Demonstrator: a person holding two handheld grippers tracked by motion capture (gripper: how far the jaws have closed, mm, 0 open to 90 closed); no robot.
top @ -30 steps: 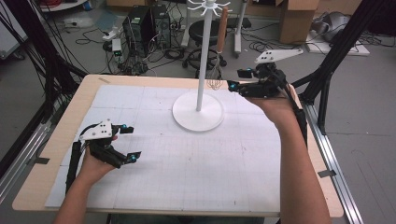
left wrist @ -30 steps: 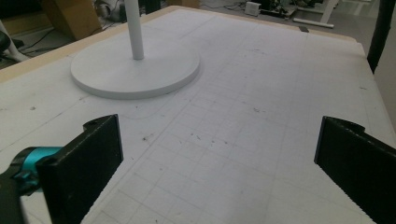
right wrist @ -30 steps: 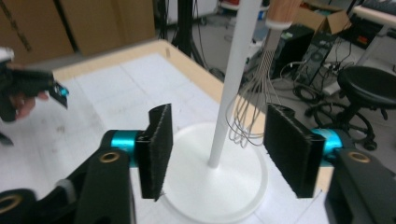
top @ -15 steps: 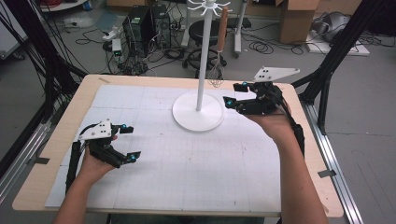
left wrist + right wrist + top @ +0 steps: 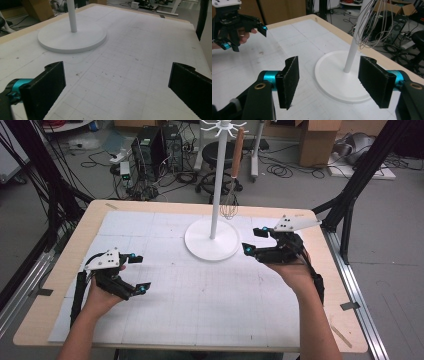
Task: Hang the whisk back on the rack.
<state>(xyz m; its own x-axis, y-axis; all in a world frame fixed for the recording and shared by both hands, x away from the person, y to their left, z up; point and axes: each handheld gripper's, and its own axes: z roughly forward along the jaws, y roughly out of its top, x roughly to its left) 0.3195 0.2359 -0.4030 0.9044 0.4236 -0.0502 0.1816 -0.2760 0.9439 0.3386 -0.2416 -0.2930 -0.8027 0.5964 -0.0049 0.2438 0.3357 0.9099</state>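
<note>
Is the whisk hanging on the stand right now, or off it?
Hanging. The whisk dangles wire-end down from a hook at the top of the white stand, clear of the table; nothing holds it.

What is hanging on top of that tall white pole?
A whisk with a wooden handle hangs from the hook ring at the top of the white stand. Its wire end dangles above the round base. The exact hook it hangs on is too small to tell.

Both forearms come in bare, no sleeves. The left gripper (image 5: 136, 272) is a black, angular frame with a grey three-cornered plate on top and turquoise studs by its tips. The right gripper (image 5: 251, 240) matches it (same grey plate, same black cable along the wrist). Up close, its fingers (image 5: 289, 80) are flat black pads with a rough face, on turquoise collars with brass-coloured screws.
</note>
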